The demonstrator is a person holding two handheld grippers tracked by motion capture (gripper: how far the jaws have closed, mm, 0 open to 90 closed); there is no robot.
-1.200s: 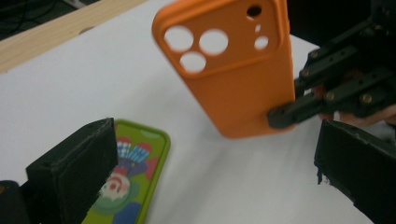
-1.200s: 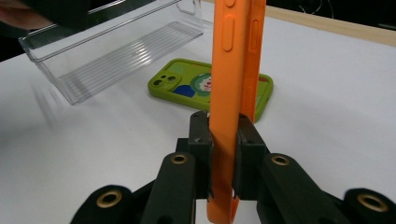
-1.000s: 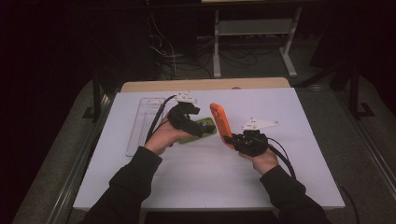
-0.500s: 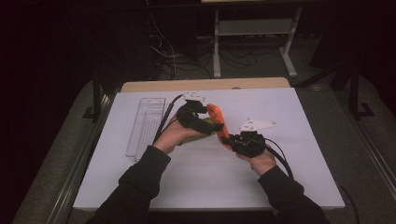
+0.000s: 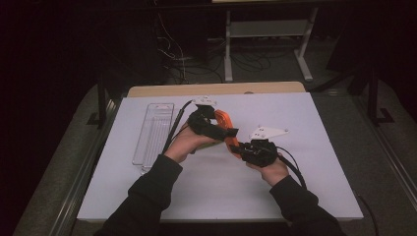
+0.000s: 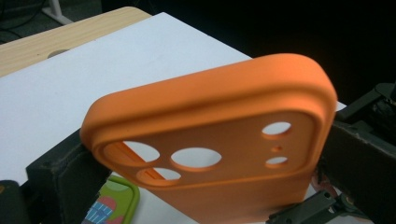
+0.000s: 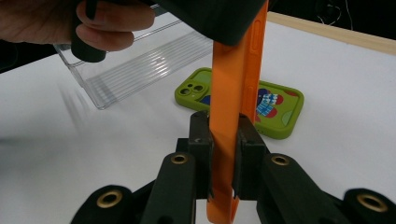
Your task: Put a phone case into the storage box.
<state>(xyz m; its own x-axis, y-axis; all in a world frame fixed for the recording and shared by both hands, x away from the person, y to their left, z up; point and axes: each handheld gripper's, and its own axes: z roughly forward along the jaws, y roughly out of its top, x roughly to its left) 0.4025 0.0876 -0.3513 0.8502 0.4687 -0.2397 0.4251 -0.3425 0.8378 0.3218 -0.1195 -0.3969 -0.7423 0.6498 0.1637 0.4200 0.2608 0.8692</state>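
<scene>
Passing the orange phone case (image 7: 233,116) between tongs: right tongs (image 7: 223,140) clench its bottom, left tongs (image 6: 205,154) grasp its top; next, one lets go.

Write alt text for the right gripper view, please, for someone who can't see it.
The right gripper pinches an orange phone case edge-on between its black jaws, while the left gripper closes on the case's top end. Behind it on the white table lie a green phone case and a clear plastic tray.
</scene>
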